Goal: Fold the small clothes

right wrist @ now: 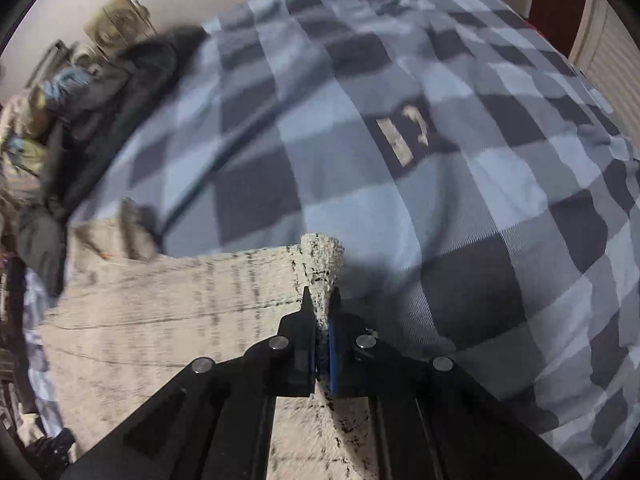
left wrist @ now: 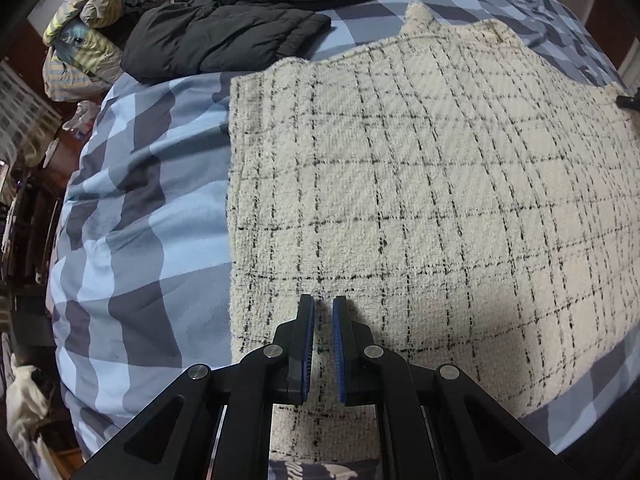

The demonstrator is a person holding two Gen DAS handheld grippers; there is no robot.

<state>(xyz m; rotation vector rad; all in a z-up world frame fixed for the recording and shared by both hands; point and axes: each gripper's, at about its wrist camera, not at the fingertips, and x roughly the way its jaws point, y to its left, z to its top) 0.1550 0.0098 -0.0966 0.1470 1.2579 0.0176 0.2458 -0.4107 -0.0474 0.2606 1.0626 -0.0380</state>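
While your cream, nubby woven garment with its thin black grid lines [left wrist: 420, 184] lies spread flat on the bed's blue-and-grey checked cotton cover [left wrist: 132, 216], your two grippers meet it differently. Your left gripper [left wrist: 323, 308] hangs over the near part of the cloth with its black, blue-padded fingers [left wrist: 306, 344] drawn almost together; a narrow slit shows between the pads and nothing is caught in it. Your right gripper [right wrist: 323, 300] is clenched on a corner of the same garment [right wrist: 168, 304]: the fuzzy fabric is bunched into a cone that stands up between the fingers [right wrist: 306, 320], with the rest trailing off to the left, blurred. At the far left of the bed a black quilted puffer jacket [left wrist: 224, 28] lies crumpled, soft and ribbed, beside a heap of pale striped bedding [left wrist: 84, 36].
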